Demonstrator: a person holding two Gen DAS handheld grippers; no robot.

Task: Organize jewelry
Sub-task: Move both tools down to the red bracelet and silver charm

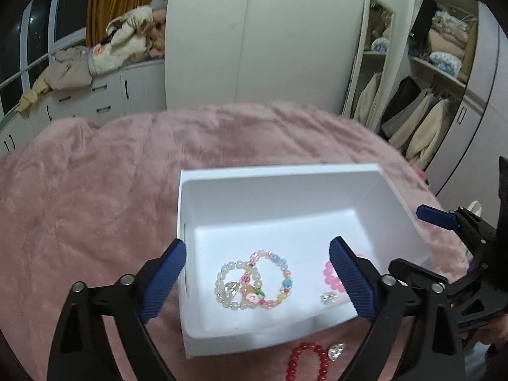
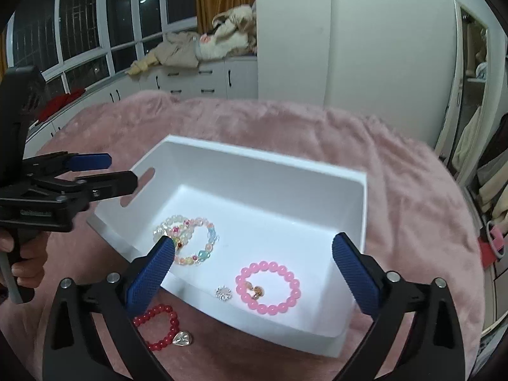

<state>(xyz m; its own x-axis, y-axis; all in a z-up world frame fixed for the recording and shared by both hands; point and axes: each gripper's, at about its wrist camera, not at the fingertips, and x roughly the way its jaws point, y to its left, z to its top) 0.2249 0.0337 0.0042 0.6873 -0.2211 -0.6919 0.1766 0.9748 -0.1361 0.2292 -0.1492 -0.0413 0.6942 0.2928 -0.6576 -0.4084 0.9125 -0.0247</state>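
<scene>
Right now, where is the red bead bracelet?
The red bead bracelet lies outside the white tray, on the pink blanket just off the tray's near edge, beside a clear heart charm, low left in the right wrist view.

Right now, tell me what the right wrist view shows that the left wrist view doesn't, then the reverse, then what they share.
Only the right wrist view: the whole pink bracelet with a small charm inside its ring, and the hand holding the left claw.

Only the left wrist view: the open wardrobe shelves with folded bedding.

Both: the white box on the pink blanket, the pale and multicoloured bracelets overlapping inside, the red bracelet and clear heart charm outside by the near wall, and both claws open and empty.
</scene>
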